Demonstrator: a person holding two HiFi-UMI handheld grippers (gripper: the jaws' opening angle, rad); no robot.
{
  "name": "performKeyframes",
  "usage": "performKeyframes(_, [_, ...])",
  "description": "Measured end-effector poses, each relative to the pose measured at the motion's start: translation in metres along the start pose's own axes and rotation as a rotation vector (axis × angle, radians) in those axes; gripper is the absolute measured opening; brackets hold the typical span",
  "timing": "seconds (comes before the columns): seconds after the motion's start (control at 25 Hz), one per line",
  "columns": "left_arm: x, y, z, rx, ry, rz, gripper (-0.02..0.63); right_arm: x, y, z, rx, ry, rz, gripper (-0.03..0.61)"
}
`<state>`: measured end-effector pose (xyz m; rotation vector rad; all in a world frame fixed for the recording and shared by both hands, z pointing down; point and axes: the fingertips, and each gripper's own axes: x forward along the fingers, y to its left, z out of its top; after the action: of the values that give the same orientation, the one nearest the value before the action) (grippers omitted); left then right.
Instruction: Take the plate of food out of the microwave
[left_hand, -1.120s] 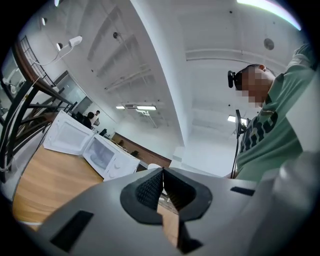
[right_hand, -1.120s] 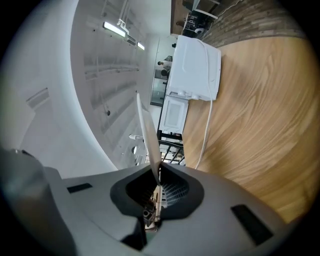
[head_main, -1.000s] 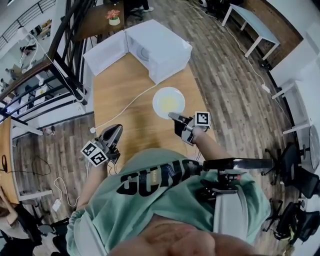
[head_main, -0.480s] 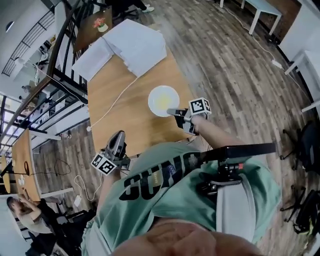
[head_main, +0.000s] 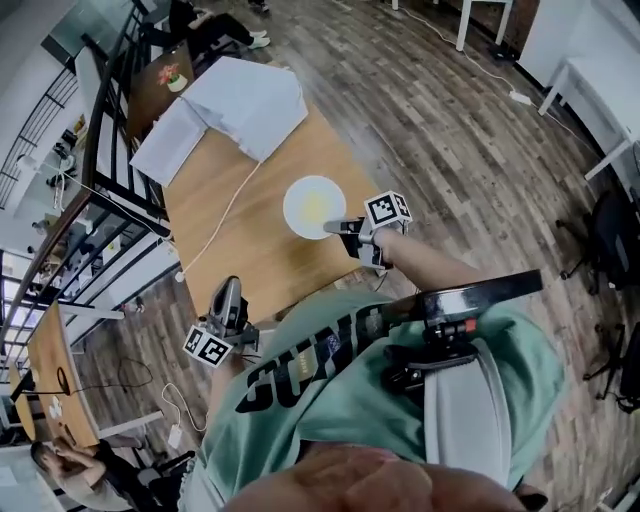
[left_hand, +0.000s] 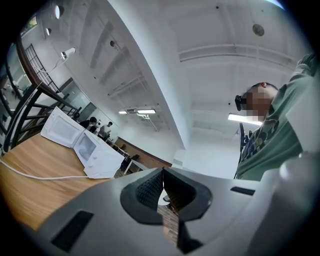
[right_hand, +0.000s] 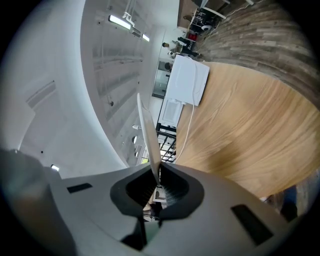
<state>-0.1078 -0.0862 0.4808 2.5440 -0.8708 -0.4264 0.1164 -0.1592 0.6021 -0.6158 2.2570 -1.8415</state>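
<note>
Plate farther out; shirt maybe "GUN"

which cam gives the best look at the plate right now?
Head view: the whole plate and its yellow food show from above, with the right gripper clamped on its rim. The right gripper view catches only that rim, edge-on between the jaws. The left gripper view doesn't show it.
</note>
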Motion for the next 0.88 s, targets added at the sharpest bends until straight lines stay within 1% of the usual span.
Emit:
performKeyframes(0.12, [-0.037, -0.002, 0.000, -0.011, 0.000, -0.032, 0.006, 0.006, 0.010, -0.036, 0.005, -0.016, -0.011, 0.020])
performKeyframes(0.24, [-0.066, 0.005, -0.005, -0.011, 0.035, -0.056, 0.006, 0.017, 0.013, -0.057, 0.040, -0.051, -0.029, 0.021])
performKeyframes(0.32, [-0.081, 0.016, -0.006, -0.014, 0.051, -0.056, 0.006, 0.027, 0.015, -0.067, 0.054, -0.054, -0.035, 0.021])
performKeyframes(0.44, [-0.094, 0.027, -0.005, -0.033, 0.033, -0.037, 0.006, 0.036, 0.016, -0.076, 0.047, -0.022, -0.061, 0.021])
performKeyframes(0.52, [-0.095, 0.026, -0.004, -0.032, 0.013, -0.028, 0.006, 0.036, 0.017, -0.075, 0.039, -0.006, -0.069, 0.021])
performKeyframes(0.6, [-0.092, 0.020, -0.005, -0.023, 0.001, -0.019, 0.006, 0.035, 0.017, -0.067, 0.025, 0.006, -0.059, 0.021])
performKeyframes(0.72, [-0.078, 0.009, -0.008, 0.010, -0.001, 0.002, 0.006, 0.025, 0.014, -0.049, -0.003, 0.038, -0.037, 0.021])
performKeyframes(0.8, [-0.066, 0.005, -0.009, 0.033, -0.012, 0.029, 0.006, 0.014, 0.007, -0.037, -0.015, 0.070, -0.033, 0.021])
performKeyframes(0.88, [-0.055, 0.000, -0.014, 0.046, -0.044, 0.077, 0.006, 0.000, -0.007, -0.027, -0.024, 0.121, -0.053, 0.021])
